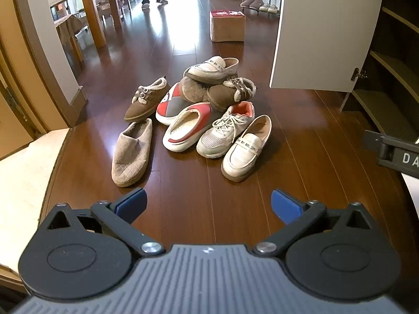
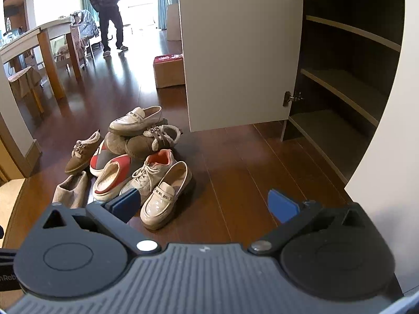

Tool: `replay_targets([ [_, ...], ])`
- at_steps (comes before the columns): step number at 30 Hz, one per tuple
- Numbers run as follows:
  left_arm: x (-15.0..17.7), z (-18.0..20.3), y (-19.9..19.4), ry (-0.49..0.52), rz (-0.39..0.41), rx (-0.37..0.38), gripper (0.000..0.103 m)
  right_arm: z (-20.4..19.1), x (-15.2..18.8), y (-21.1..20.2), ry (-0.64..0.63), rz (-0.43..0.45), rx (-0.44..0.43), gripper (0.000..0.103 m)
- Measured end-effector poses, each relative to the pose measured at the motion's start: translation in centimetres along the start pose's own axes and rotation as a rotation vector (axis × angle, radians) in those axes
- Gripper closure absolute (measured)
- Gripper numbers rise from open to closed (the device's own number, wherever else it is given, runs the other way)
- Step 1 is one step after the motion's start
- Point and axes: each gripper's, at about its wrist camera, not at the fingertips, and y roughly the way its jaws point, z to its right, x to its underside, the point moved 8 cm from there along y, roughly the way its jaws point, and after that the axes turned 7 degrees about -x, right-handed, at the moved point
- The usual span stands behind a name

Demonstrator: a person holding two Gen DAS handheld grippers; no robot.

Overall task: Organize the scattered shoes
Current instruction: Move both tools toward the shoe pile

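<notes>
1. Far left: pale tile threshold [image 1: 23,172] meets the wood floor [image 1: 301,141]; its edge runs diagonally beside the shoes. A curved wall base [image 1: 76,94] sits just behind it.
2. Behind left: dining table [image 1: 86,2] with chairs, well apart from the shoes. A person [image 2: 108,13] stands on the far floor past it.
3. Left gripper [image 1: 208,205]: jaws spread wide, nothing between the blue pads [image 1: 133,201]. It hovers over bare floor just short of the pile.
4. Shoe pile, centre-left of the floor: quilted beige slipper [image 1: 132,153] lies alone at the near left. Brown fleece-lined shoe [image 1: 148,99] sits behind it.
5. Middle of the pile: two red-and-grey slippers [image 1: 188,125] touching. Its brown fleece mate [image 1: 231,91] and another quilted slipper are stacked behind, and one cream loafer [image 1: 212,69] rests on top.
6. Right edge of the pile: grey laced sneaker [image 1: 225,128] leans against the second cream loafer [image 1: 247,147], the nearest shoe.
7. Open lane: clear boards run from the loafer right to the cabinet.
8. Beige footstool [image 1: 227,26] stands behind the pile, near the door edge.
9. Right gripper [image 2: 204,205]: jaws also wide, holding nothing; the left pad overlaps the sneaker in view, contact not discernible.
10. White cabinet door [image 2: 241,52] is swung open. Its lower edge is clear of the floor, near the pile's back.
11. Far right: shoe cabinet [image 2: 348,83] shelves are bare and dark inside.
</notes>
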Motion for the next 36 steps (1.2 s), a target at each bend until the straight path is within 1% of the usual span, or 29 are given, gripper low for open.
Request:
replay_targets([
  [2,0.1,-0.1,0.1,-0.003,-0.005,0.004,0.001,0.5,0.6,0.2,0.009,-0.015,-0.012,0.000],
  [3,0.2,-0.2,0.1,-0.005,-0.008,0.006,0.001,0.4,0.6,0.8,-0.004,-0.045,-0.003,0.000],
  [6,0.4,-0.3,0.2,-0.010,-0.016,0.011,0.001,-0.8,0.9,1.5,-0.034,-0.076,0.022,0.000],
  [11,0.8,-0.5,0.3,-0.018,-0.027,0.018,0.001,-1.9,2.0,1.5,-0.049,-0.082,0.029,0.000],
  [14,1.1,-0.3,0.1,-0.020,-0.031,0.026,0.001,-2.0,1.7,1.6,-0.056,-0.096,0.024,0.000],
  [18,1.7,0.1,-0.5,-0.019,-0.036,0.039,0.001,-2.7,1.2,0.7,-0.082,-0.081,0.031,0.001],
  [21,1.0,-0.4,-1.3,-0.023,-0.029,0.055,0.001,-2.7,1.2,-0.1,-0.067,-0.077,0.049,0.001],
  [25,0.3,-0.6,-2.3,-0.011,-0.009,0.058,0.001,-2.9,1.3,-1.6,-0.043,-0.071,0.050,0.001],
  [28,-0.6,-0.5,-2.6,-0.008,-0.001,0.056,0.001,-3.2,0.7,-2.7,-0.039,-0.061,0.043,0.000],
  [31,-2.2,-0.2,-3.2,-0.002,0.028,0.043,0.001,-3.4,0.0,-3.7,-0.064,-0.050,0.025,0.000],
  [34,-4.2,0.0,-3.8,0.013,0.062,0.017,0.001,-2.9,-0.8,-4.7,-0.094,-0.026,0.031,0.000],
  [36,-5.2,-0.1,-4.1,0.029,0.071,0.008,0.001,-2.8,-1.6,-4.7,-0.119,-0.027,0.007,0.000],
])
